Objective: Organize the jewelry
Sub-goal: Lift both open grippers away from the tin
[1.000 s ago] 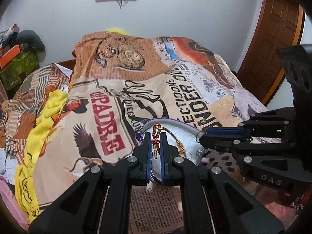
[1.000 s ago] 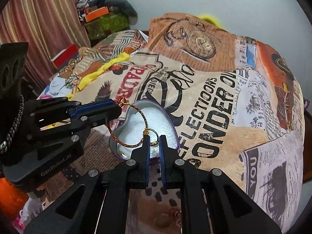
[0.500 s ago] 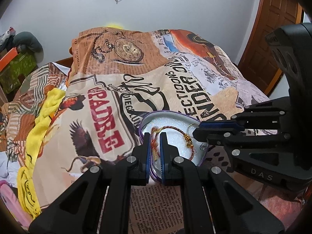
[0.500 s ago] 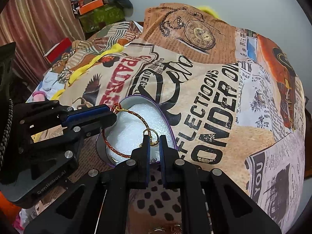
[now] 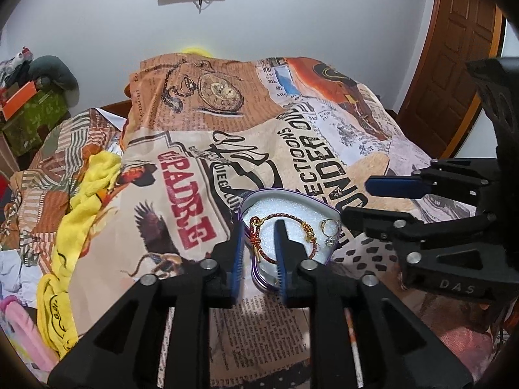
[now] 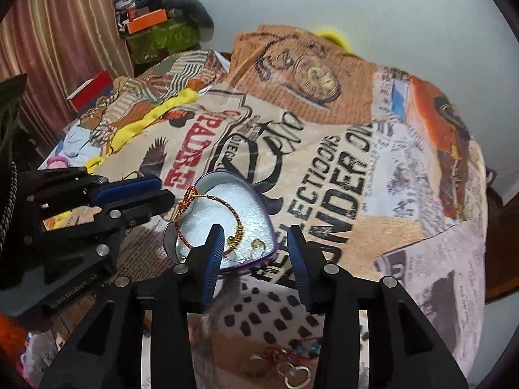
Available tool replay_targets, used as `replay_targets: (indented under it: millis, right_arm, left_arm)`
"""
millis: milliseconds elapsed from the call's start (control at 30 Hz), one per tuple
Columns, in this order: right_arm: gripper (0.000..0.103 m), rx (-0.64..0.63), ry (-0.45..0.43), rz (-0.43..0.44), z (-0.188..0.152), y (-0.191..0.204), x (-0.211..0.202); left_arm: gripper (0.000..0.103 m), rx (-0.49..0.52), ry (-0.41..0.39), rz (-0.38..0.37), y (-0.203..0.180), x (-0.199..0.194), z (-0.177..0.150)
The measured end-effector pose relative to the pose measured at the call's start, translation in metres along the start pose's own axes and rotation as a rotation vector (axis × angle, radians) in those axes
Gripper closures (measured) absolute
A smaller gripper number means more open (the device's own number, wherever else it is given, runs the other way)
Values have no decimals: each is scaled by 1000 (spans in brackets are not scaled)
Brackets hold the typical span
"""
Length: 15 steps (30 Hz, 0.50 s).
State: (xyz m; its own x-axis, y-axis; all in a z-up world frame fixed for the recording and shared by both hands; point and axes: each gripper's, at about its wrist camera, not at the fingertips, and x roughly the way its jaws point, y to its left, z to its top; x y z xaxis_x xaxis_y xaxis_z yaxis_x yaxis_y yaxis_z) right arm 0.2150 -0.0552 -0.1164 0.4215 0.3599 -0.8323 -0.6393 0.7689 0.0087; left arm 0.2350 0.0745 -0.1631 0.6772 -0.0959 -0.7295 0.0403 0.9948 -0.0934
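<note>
A purple heart-shaped tin (image 5: 285, 190) lined with white foam sits on the printed bedspread. A red-and-gold braided bracelet (image 5: 285, 217) lies flat inside it, beside a small ring (image 5: 328, 227). My left gripper (image 5: 259, 249) hovers over the tin's near edge, its jaws opening, the bracelet's knot between them untouched. My right gripper (image 5: 360, 201) comes in from the right, jaws opening too. In the right wrist view the tin (image 6: 223, 172), bracelet (image 6: 223, 202) and ring (image 6: 258, 243) lie just beyond my right gripper (image 6: 256, 249); my left gripper (image 6: 165, 191) is at the left.
The bedspread (image 5: 324, 149) covers the whole bed. A yellow cloth (image 5: 81, 214) trails along its left side. Boxes and clutter (image 5: 32, 113) stand at the far left, a wooden door (image 5: 454, 64) at the right. More loose rings and chains (image 6: 275, 366) lie below my right gripper.
Both grippers held the bracelet stretched over the tin, lowered it, then spread their jaws. The bracelet now lies loose on the foam.
</note>
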Motion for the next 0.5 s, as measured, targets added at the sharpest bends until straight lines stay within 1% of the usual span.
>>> replay_targets:
  millis: [100, 367, 500]
  right_arm:
    - [66, 5, -21, -6, -3, -3, -11]
    - [66, 32, -72, -24, -15, -16, -40]
    - [66, 57, -95, -27, -23, -27, -56]
  left_arm:
    - [70, -2, -17, 2, -1, -10, 0]
    - [66, 5, -21, -20, -14, -26, -2]
    - [65, 29, -28, -33, -28, -32, -4]
